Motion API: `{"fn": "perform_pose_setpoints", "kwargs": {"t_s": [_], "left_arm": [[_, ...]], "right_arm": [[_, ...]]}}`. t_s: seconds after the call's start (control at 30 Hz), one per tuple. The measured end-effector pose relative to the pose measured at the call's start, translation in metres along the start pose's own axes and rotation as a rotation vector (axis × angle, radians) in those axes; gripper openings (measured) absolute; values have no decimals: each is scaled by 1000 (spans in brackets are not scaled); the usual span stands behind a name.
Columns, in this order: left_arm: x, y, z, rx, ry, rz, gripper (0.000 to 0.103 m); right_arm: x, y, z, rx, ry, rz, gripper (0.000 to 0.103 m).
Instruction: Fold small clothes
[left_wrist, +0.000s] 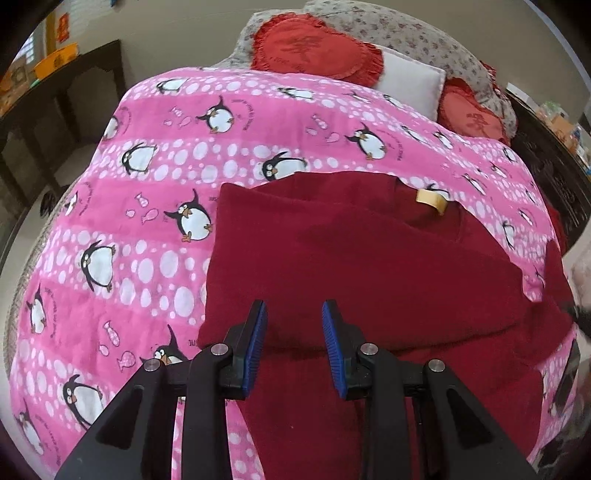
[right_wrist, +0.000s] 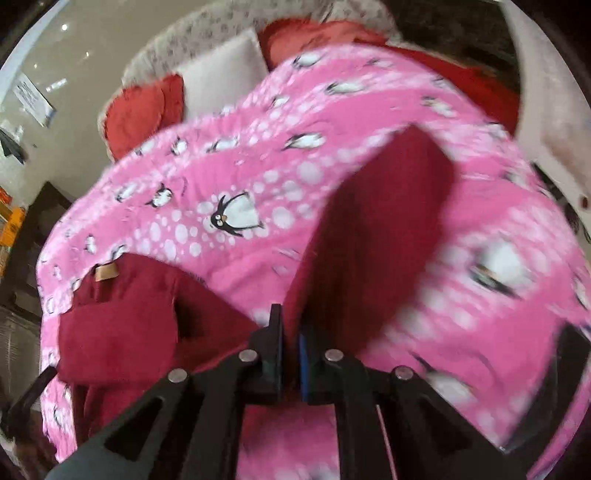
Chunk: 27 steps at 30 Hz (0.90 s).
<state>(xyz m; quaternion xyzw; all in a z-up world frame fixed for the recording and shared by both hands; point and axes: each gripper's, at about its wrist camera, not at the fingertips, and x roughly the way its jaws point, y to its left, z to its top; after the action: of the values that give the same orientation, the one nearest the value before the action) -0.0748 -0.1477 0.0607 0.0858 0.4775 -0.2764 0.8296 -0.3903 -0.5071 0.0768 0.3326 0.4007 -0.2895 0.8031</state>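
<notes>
Left wrist view: the left hand-held gripper (left_wrist: 294, 314) is hanging over a dark red garment (left_wrist: 369, 266) that is lying on the pink penguin-print blanket (left_wrist: 147, 184) of a bed. Its blue pads (left_wrist: 256, 343) are standing apart, with nothing pinched between them. A tan neck label (left_wrist: 430, 199) is showing ahead and to the right of the fingertips. Red fringed cushions (left_wrist: 314, 48) are lying beyond.

Right wrist view: the right hand-held gripper (right_wrist: 290, 328) is clamping a fold of the garment (right_wrist: 369, 229), whose sleeve is stretching away ahead of it. No containers are showing in either view.
</notes>
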Motion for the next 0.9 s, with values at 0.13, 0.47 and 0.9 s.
{"fn": "perform_pose_setpoints", "kwargs": {"t_s": [0.13, 0.47, 0.9], "left_arm": [[5, -9, 3, -10, 2, -32, 10], [3, -34, -3, 58, 12, -47, 10], [-22, -2, 2, 33, -24, -4, 10]], "right_arm": [[-23, -32, -34, 11, 70, -38, 12], [-53, -60, 5, 72, -66, -124, 53], [13, -55, 69, 44, -14, -74, 8]]}}
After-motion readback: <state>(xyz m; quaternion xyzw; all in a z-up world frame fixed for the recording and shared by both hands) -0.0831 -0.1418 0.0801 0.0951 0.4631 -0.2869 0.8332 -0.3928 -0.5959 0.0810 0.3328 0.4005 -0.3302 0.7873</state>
